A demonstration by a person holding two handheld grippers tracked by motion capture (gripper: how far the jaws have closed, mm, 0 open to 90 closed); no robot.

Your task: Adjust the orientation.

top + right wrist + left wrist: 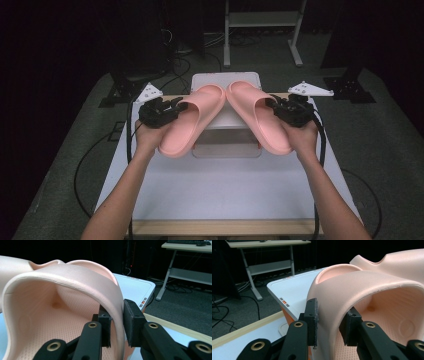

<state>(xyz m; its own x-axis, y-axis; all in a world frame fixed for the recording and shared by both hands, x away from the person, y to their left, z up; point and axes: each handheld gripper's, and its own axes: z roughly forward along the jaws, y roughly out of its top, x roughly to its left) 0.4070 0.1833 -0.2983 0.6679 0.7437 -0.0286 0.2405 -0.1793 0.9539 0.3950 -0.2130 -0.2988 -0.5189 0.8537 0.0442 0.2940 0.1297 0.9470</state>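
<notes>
Black jaws of my left tool [328,326] pinch the strap wall of the left slipper [192,120]; my right tool [117,323] clamps the right slipper [257,117] likewise. Both slippers hang above the white box [227,80] on the tabletop [225,190], toes nearly meeting. I'd keep both grips firm and lower evenly. They're salmon-pink foam, with dimpled footbeds.

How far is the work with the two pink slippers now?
Done: both slippers are picked up. The left gripper is shut on the strap of the left slipper, and the right gripper is shut on the strap of the right slipper. In hand: both are held above the white box, toes close together. Left: probably setting them down; neither rests on the table yet.
</notes>
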